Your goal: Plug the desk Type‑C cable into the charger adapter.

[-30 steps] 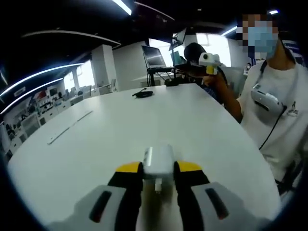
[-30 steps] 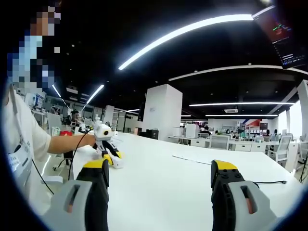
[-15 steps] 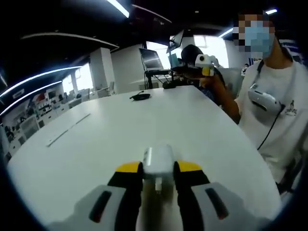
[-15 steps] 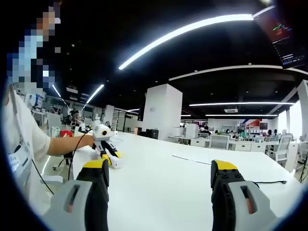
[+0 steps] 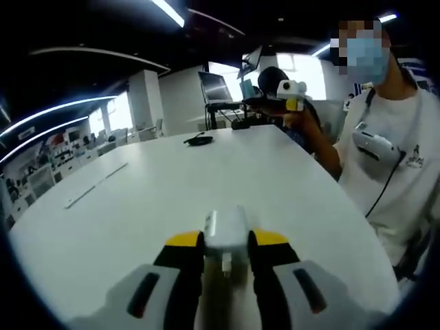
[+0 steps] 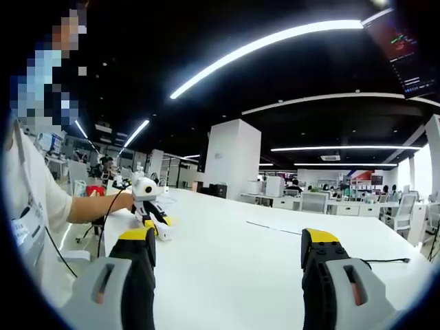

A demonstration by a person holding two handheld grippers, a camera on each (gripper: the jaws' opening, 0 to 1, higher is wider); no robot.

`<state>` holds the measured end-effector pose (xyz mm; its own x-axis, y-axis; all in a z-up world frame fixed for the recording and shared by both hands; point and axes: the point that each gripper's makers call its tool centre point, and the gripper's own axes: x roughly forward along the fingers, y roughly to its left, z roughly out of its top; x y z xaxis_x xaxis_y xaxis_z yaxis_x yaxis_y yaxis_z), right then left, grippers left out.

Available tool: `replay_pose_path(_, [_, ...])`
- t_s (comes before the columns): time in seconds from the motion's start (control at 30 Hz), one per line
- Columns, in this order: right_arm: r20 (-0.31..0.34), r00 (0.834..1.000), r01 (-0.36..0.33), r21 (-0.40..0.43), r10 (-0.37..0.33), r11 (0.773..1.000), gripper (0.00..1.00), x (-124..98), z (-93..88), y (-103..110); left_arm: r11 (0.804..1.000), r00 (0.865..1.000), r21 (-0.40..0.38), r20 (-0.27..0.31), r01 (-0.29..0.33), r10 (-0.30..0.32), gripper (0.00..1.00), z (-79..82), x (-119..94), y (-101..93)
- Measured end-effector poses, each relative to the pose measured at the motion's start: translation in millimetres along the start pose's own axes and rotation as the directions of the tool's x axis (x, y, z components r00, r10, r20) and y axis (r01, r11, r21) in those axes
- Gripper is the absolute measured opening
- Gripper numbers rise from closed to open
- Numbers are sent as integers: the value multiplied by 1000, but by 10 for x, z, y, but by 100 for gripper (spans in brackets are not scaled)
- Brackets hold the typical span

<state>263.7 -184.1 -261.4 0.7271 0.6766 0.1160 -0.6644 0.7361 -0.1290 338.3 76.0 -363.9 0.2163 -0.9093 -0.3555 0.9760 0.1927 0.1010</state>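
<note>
Holding the white charger adapter (image 5: pixel 225 232) pinched between its jaws, the left gripper (image 5: pixel 227 242) hovers low over the white table (image 5: pixel 137 206). The right gripper (image 6: pixel 230 247) has its jaws spread wide with nothing between them.

The Type-C cable (image 5: pixel 199 139) lies as a dark coil at the far side of the table, well apart from the adapter; its dark line (image 6: pixel 388 260) also shows just beyond the right jaw in the right gripper view.

Judgement: fetching the cable is the step in hand. Grip it close behind the plug so that the tip stays stiff, and keep the adapter level with its port facing the incoming plug.

View difference: the left gripper view gives the adapter close up; the right gripper view gives the left gripper from outside, low over the tabletop, in the person's hand (image 6: pixel 126 201).
</note>
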Motion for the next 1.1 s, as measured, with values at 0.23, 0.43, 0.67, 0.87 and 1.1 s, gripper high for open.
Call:
replay_pose_path(0.23, [-5,1000,-3,1,3,1000,89,10,-13,4,1000,1000,-6,8,5,-5,26,5,12,-36])
replay_pose_path(0.43, [1,1000,-12,7,12,1000,89,24,-13,31,1000,999,-20,30,12,-12,26,4,18,-40])
replay_pose_path(0.67, [27,999,-29,23,28,999,89,26,17,55,1000,999,-12,36,9,-8,26,-4,17,-32])
replay_pose_path(0.87, [31,999,-27,21,26,999,89,-5,27,59,1000,999,-3,35,4,-4,26,-12,33,-65])
replay_pose_path(1.1, [34,999,-10,16,10,1000,89,-52,47,44,1000,1000,13,22,-3,2,26,-21,39,-85])
